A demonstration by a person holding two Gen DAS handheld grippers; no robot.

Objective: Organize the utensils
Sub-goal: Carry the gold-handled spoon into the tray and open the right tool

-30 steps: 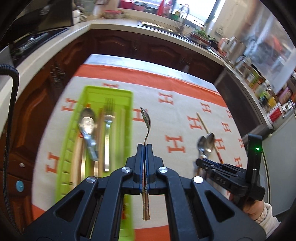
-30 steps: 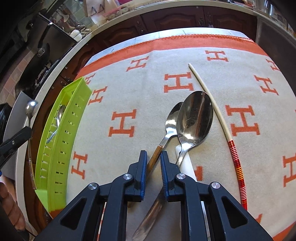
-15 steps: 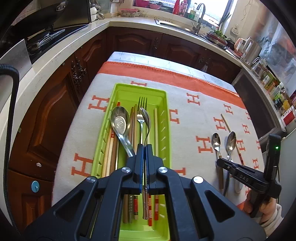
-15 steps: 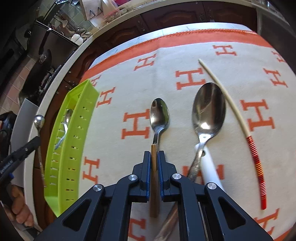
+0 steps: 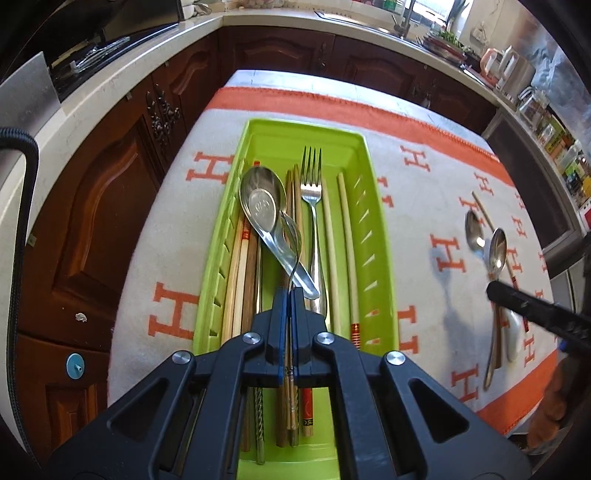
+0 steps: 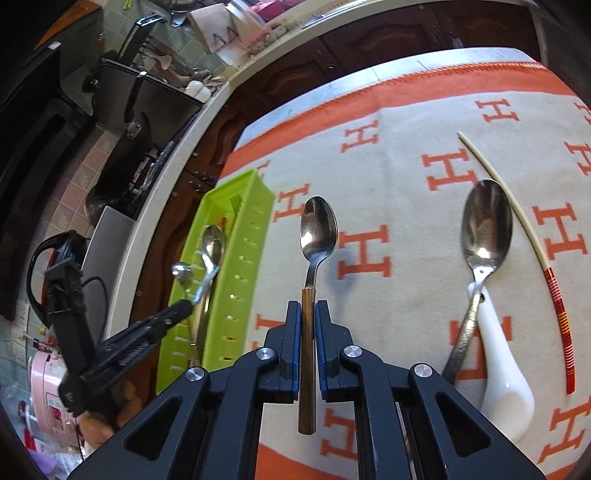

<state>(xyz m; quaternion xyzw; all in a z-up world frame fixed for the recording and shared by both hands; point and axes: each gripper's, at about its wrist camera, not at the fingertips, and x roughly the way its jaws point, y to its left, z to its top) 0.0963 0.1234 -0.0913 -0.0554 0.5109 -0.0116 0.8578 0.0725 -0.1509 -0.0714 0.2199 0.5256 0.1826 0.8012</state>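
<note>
My left tongs (image 5: 287,295) pinch a thin spoon (image 5: 293,236) over the green tray (image 5: 373,206) at frame centre. My right tongs (image 6: 307,314) clamp a wooden-handled spoon (image 6: 318,229), bowl near centre.

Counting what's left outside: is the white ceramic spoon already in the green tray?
No, the white ceramic spoon lies on the cloth, far from the green tray.

Dark wooden cabinets (image 5: 122,192) stood under a pale L-shaped countertop (image 5: 110,88). Daylight fell by the sink (image 5: 391,26); the floor (image 6: 92,158) was pink-tiled
</note>
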